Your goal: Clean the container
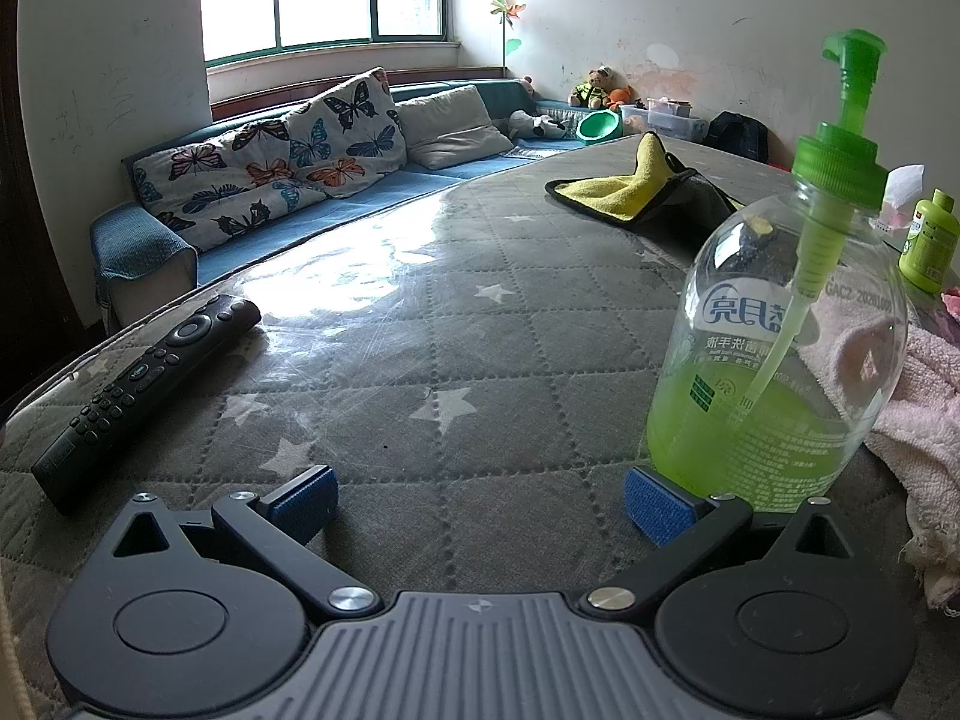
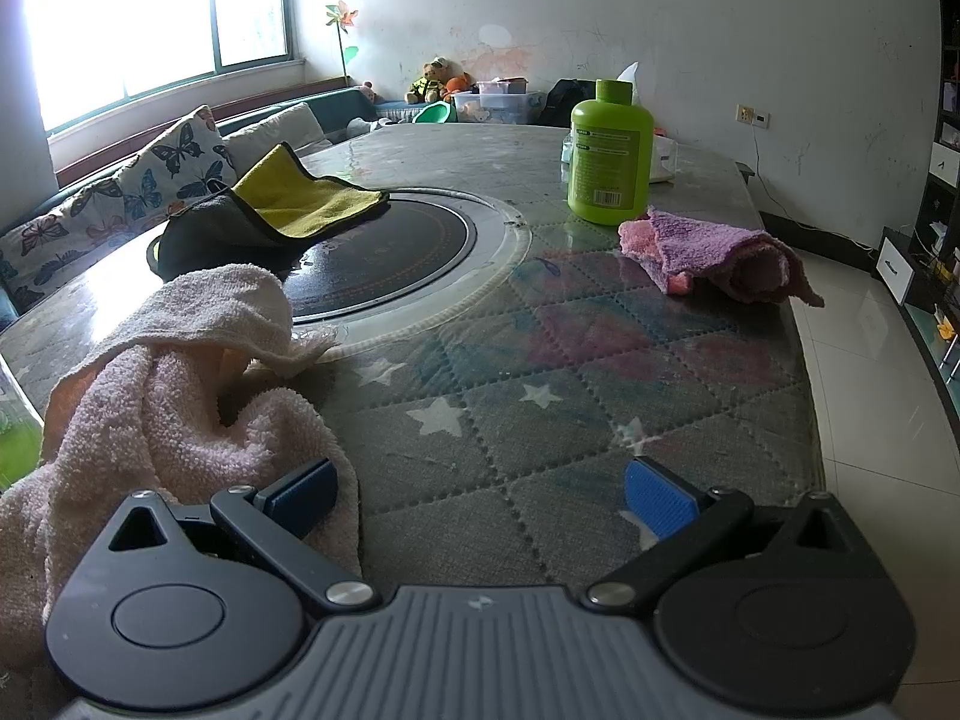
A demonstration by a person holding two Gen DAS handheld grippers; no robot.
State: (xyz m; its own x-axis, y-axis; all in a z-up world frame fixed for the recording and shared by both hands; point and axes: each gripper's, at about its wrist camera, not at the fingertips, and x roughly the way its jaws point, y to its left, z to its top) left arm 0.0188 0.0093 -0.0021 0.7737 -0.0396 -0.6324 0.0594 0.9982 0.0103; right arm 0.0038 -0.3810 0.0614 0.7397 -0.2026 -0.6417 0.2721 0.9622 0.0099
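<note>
A clear pump bottle (image 1: 774, 324) with a green pump top and green liquid in its lower part stands upright on the table, just beyond the right finger of my left gripper (image 1: 480, 504). That gripper is open and holds nothing. A pale pink towel (image 2: 174, 396) lies crumpled at the left of the right wrist view, partly under the left finger of my right gripper (image 2: 480, 498), which is open and empty. The same towel (image 1: 918, 408) shows behind the bottle. A sliver of the bottle (image 2: 15, 438) appears at the left edge.
A black remote (image 1: 144, 384) lies left on the quilted table cover (image 1: 420, 324). A yellow and grey cloth (image 2: 282, 210) rests by the round black hob (image 2: 408, 252). A green opaque bottle (image 2: 609, 153) and a purple cloth (image 2: 714, 258) sit further right. A sofa (image 1: 300, 180) runs behind.
</note>
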